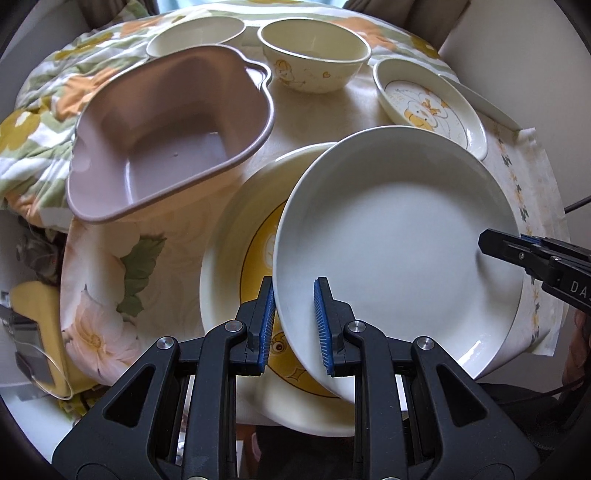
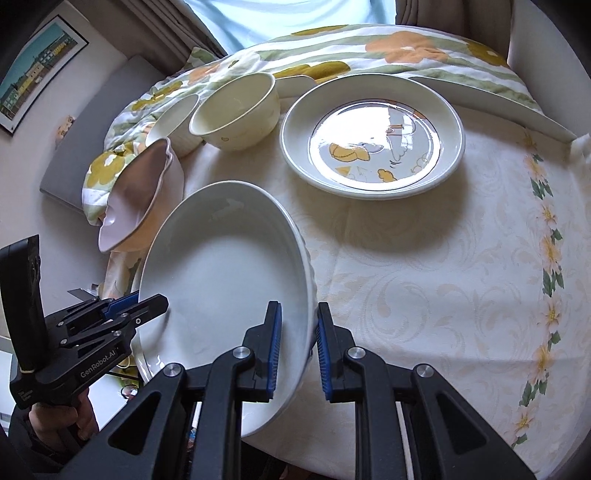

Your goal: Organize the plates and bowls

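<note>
A plain white deep plate (image 1: 399, 236) is held tilted above the table by both grippers. My left gripper (image 1: 294, 325) is shut on its near rim; my right gripper (image 1: 495, 245) clamps the opposite rim. In the right wrist view the same plate (image 2: 225, 280) sits between my right gripper's (image 2: 298, 350) pads, with the left gripper (image 2: 155, 304) on its left edge. Under it lies a cream plate with a yellow cartoon print (image 1: 236, 258). A duck-print plate (image 2: 371, 134) rests flat farther back.
A mauve tulip-shaped bowl (image 1: 166, 133) leans on a floral quilt (image 1: 44, 107) at the left. Two cream bowls (image 1: 314, 51) (image 1: 195, 35) stand at the back. A small duck dish (image 1: 432, 107) and a white plate (image 2: 491, 99) lean at the far right. The tablecloth (image 2: 443, 280) edge is near.
</note>
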The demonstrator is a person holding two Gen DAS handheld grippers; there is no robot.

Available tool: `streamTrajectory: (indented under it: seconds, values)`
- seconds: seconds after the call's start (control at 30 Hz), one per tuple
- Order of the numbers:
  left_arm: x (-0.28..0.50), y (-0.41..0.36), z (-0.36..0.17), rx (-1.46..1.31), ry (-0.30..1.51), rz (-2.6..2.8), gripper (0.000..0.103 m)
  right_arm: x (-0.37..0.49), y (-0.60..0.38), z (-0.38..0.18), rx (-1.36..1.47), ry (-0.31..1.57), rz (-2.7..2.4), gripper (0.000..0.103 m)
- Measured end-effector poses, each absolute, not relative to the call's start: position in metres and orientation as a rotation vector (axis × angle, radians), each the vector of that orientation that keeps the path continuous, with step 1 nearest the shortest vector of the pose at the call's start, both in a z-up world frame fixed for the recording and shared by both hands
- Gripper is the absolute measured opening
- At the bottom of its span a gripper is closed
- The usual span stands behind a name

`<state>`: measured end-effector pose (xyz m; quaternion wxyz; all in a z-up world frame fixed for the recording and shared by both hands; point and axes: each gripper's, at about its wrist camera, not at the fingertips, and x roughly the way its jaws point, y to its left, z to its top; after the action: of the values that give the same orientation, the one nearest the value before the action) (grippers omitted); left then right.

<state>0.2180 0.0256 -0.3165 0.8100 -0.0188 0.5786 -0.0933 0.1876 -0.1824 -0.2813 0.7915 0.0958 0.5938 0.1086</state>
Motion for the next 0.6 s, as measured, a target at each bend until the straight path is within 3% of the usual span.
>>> streamTrajectory:
  seconds: [0.6]
  values:
    - [0.206,0.005,-0.314,0.243,1.156,-0.135,0.019,0.179,-0.158,-0.287,0.008,1.265,0.177,0.017]
